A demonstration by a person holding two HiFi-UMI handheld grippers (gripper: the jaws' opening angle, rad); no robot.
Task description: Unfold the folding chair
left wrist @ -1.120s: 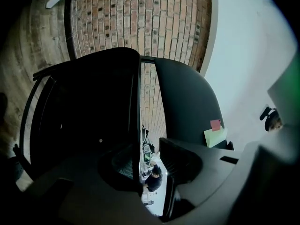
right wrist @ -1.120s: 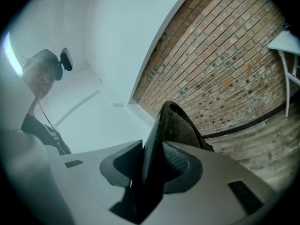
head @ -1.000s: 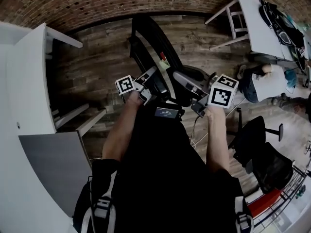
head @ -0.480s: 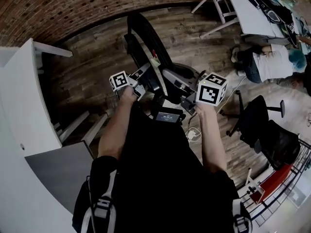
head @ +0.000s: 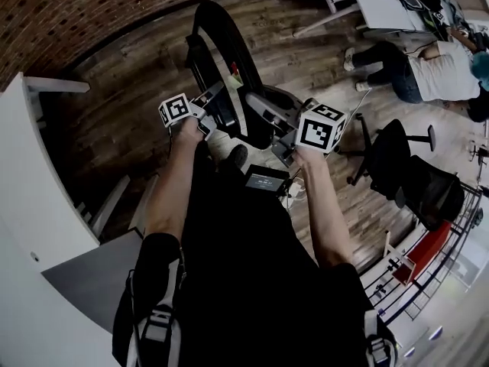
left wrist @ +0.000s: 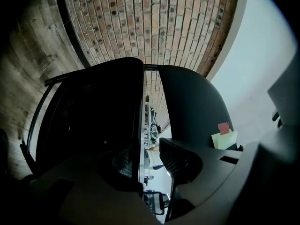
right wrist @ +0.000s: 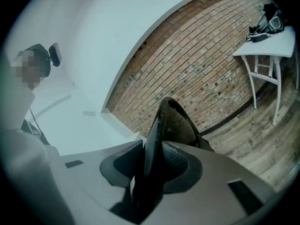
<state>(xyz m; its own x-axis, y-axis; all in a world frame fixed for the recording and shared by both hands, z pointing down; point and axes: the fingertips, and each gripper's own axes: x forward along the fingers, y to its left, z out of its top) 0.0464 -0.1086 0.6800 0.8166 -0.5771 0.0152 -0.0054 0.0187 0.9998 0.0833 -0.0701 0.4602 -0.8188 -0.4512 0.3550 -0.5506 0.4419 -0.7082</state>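
The black folding chair [head: 220,48] stands on the wood floor in front of me, with a red and a green sticker on it. My left gripper [head: 214,107] is at its left part. In the left gripper view a thin chair edge [left wrist: 142,125] runs along the left pad, and light shows between that edge and the right pad [left wrist: 180,158] of the left gripper [left wrist: 152,165]. My right gripper [head: 281,132] is on the chair's right part. In the right gripper view the right gripper [right wrist: 151,165] has both pads pressed on a thin black chair panel [right wrist: 176,121].
A white desk [head: 30,189] stands at the left and a white table [head: 382,2] at the top right. A person [head: 428,60] sits on the floor by a black office chair [head: 416,174]. A wire rack [head: 428,281] is at the lower right, with the brick wall behind.
Both hands have sunk a little and stay at the chair. In the head view the chair and both grippers have slid up and to the left.
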